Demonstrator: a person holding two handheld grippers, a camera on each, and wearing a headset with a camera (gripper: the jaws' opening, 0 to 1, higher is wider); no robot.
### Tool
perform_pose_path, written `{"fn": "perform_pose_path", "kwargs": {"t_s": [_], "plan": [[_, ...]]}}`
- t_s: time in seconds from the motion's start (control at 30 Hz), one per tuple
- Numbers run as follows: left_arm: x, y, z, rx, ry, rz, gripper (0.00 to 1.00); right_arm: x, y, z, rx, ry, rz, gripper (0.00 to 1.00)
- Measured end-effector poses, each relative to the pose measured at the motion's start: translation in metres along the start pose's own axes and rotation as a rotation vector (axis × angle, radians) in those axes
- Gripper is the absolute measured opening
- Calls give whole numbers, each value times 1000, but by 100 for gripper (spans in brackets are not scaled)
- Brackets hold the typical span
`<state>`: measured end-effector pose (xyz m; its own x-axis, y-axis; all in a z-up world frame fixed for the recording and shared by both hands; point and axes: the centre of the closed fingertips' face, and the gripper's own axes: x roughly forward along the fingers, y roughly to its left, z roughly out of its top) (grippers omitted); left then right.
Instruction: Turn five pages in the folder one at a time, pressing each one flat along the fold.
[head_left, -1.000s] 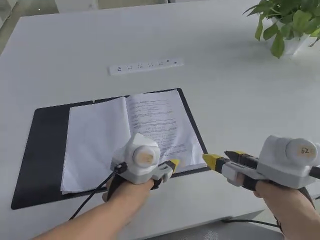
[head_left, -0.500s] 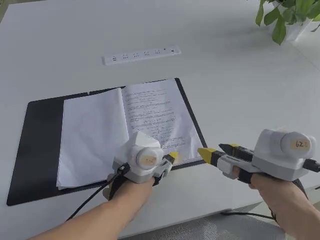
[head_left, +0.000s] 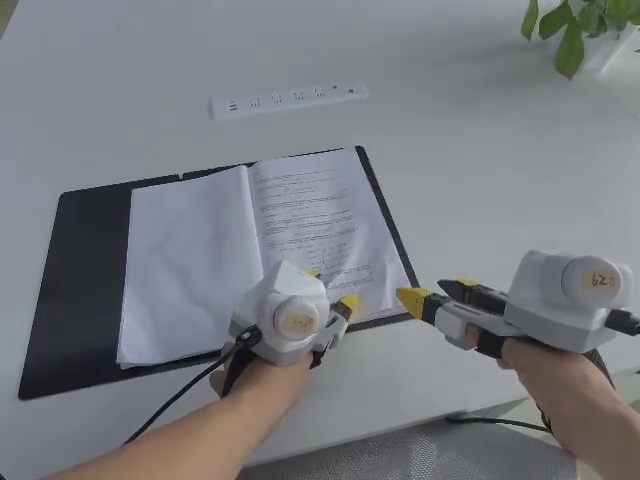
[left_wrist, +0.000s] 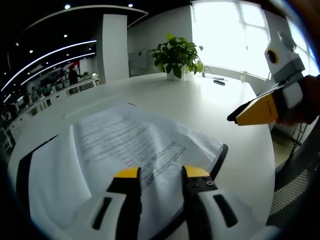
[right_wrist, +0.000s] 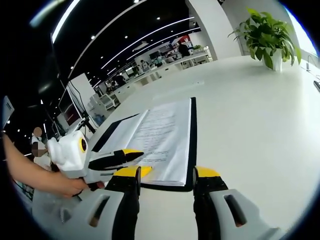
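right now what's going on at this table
A person holds a gripper in each hand over an open folder on a white table. The left gripper is at the lower edge of the printed right-hand page, jaws open, gripping nothing. The right gripper hovers just off the folder's lower right corner, also open and empty. Both visible pages lie flat; none is lifted. A power strip and a plant sit beyond.

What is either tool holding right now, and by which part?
Nothing. The left tool is open over the printed page; the right tool is open by the folder.
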<state>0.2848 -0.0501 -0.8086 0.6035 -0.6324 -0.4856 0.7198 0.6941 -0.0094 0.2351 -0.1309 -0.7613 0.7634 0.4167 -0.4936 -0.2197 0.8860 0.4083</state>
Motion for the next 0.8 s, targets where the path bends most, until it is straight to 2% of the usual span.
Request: {"fn": "perform_pose_path", "kwargs": {"t_s": [0.2, 0.37, 0.67, 0.8], "plan": [[0, 2, 0, -10, -8, 5, 27, 2, 2, -1, -11, 9, 7, 40], [1, 12, 0, -8, -1, 27, 15, 6, 2, -4, -18, 18, 15, 40], [2, 13, 0, -25, 2, 28, 7, 18, 4, -9, -24, 47, 32, 35], [1, 12, 0, -26, 3, 31, 7, 24, 4, -9, -20, 51, 34, 33]]}}
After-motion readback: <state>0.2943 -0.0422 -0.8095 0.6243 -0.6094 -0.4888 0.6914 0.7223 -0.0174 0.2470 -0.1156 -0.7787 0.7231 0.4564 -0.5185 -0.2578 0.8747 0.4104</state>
